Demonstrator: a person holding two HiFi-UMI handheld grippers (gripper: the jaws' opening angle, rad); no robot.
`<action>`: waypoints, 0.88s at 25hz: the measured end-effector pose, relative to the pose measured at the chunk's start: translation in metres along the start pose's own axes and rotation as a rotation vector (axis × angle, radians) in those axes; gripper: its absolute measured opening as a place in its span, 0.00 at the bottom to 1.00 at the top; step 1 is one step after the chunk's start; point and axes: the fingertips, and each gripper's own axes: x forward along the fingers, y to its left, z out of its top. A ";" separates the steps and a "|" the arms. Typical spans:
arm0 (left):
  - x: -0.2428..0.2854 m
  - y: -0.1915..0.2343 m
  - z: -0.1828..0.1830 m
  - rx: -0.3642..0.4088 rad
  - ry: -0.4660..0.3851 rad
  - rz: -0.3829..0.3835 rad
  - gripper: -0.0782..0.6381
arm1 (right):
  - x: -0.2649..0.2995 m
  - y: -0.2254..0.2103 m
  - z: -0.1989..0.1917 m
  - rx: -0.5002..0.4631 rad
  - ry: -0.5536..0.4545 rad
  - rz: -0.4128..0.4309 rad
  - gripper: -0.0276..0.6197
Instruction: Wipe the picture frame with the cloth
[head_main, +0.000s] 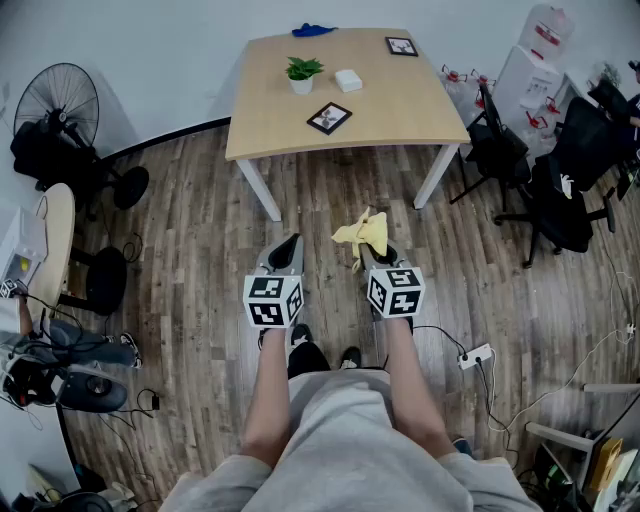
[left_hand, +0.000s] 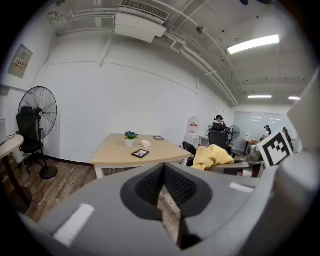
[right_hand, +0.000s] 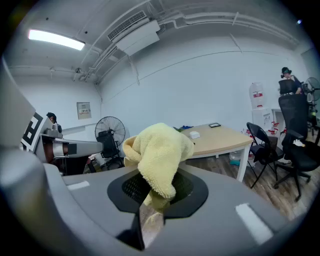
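Observation:
A black picture frame (head_main: 329, 117) lies flat near the front of the light wooden table (head_main: 270, 120), well ahead of both grippers; it also shows in the left gripper view (left_hand: 140, 153). A second small frame (head_main: 401, 45) lies at the table's far right. My right gripper (head_main: 372, 247) is shut on a yellow cloth (head_main: 363, 234), which bunches above its jaws (right_hand: 160, 155). My left gripper (head_main: 291, 243) is held beside it over the wooden floor, jaws together with nothing between them (left_hand: 163, 167). Both are held about a step short of the table.
On the table stand a small potted plant (head_main: 302, 72), a white box (head_main: 348, 80) and a blue cloth (head_main: 313, 30). A floor fan (head_main: 60, 105) is at the left, black office chairs (head_main: 560, 170) at the right. A power strip (head_main: 474, 356) lies on the floor.

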 end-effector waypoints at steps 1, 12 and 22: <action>0.000 -0.001 0.000 0.001 0.000 0.000 0.18 | -0.001 0.000 0.001 -0.002 -0.002 0.002 0.14; -0.001 -0.010 -0.006 0.008 0.020 0.004 0.18 | -0.004 -0.002 -0.002 0.012 0.002 0.035 0.14; 0.021 -0.004 -0.014 -0.010 0.048 0.011 0.18 | -0.001 -0.024 -0.010 0.072 -0.008 0.047 0.14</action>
